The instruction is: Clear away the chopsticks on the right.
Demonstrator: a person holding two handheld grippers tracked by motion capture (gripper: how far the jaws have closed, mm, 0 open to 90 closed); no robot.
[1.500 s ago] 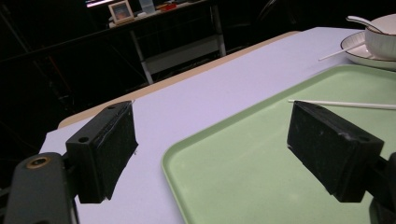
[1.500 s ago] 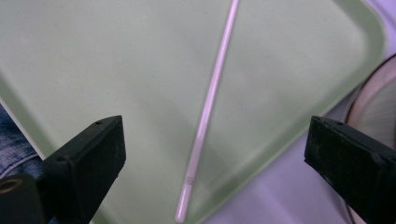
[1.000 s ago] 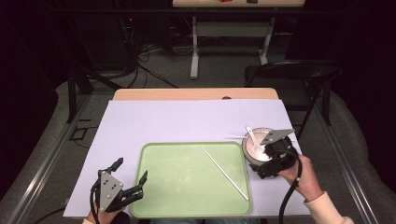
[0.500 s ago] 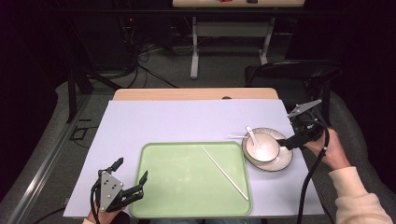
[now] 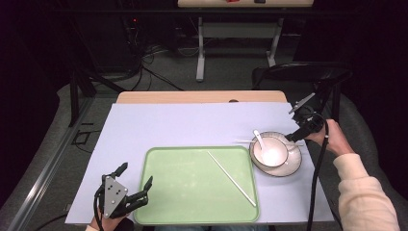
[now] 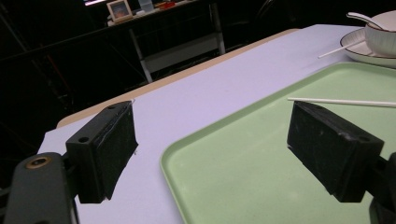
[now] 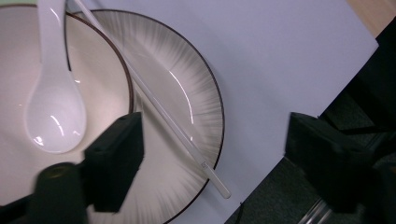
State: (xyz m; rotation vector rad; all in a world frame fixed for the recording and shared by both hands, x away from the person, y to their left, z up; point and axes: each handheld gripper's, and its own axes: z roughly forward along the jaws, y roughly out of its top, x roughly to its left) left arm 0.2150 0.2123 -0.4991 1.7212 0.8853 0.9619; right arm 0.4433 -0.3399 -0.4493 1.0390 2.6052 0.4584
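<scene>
Right gripper (image 7: 212,154) has just been closing its jaws, yet they stand apart around the chopstick (image 7: 154,105) end on the plate (image 7: 196,93) rim, near the table edge. Left gripper (image 6: 210,154) gapes wide, straddling the tray (image 6: 261,154) corner.

You have nothing to read here: no text, label, brand, number or sign is legible in any view. At about 11 o'clock in the left gripper view, a small framed picture (image 6: 118,10) stands on a far shelf (image 6: 154,10), but it is too small and blurred for you to make out any writing on it.
</scene>
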